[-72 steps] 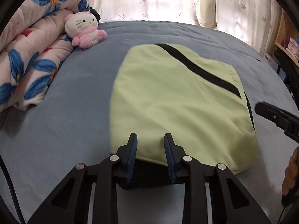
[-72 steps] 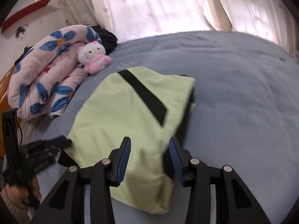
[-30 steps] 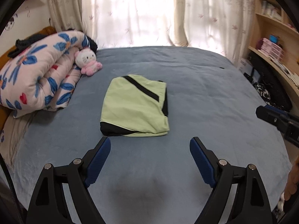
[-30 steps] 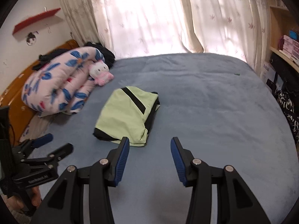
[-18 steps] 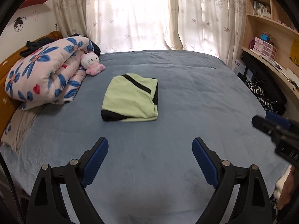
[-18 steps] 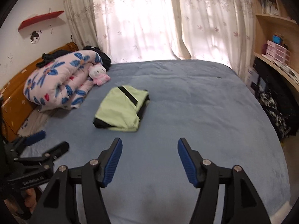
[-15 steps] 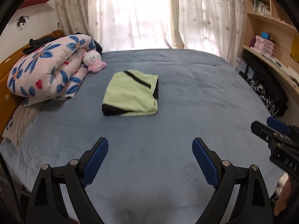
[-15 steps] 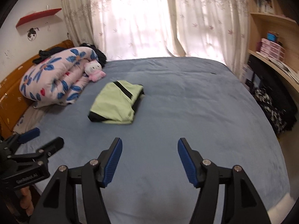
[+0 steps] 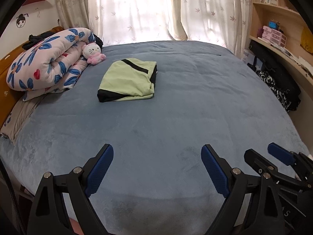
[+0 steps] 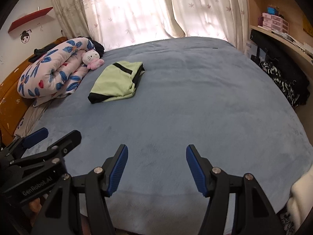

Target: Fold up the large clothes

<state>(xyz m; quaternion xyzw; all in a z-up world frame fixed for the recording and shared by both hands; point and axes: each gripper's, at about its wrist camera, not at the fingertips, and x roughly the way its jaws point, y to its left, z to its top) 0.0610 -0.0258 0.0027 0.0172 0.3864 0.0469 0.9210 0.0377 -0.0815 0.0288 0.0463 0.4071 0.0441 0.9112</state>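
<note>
Left wrist view, read from left to right: a rolled floral quilt (image 9: 47, 58) lies against the headboard side with a Hello Kitty plush (image 9: 93, 53) tucked at its end, then the folded green garment (image 9: 128, 78) with its black stripe and black hem, lying flat on the blue bed (image 9: 195, 101) just right of the quilt and apart from it, and far right a shelf unit (image 9: 277, 37) with dark bags heaped below. Compared with a couple of seconds ago, when both pairs of tongs were closed up at the near edge of the garment, they have pulled well back to the foot of the bed. The left tongs (image 9: 157, 168) now stand spread wide over bare blanket, holding nothing, and the right tongs (image 9: 273, 156) show at the far right edge, also off the cloth.

Right wrist view gives the same order: the left tongs (image 10: 56, 135) low at the left, the quilt, plush and garment (image 10: 115, 82) beyond them, and the right tongs (image 10: 156, 166) spread wide and empty in the foreground, where a second ago they were narrower.

Release and retreat on both sides, with the garment left as a compact rectangle, suggest the fold is finished and nothing more needs gripping, though one corner at the right edge looks slightly loose
</note>
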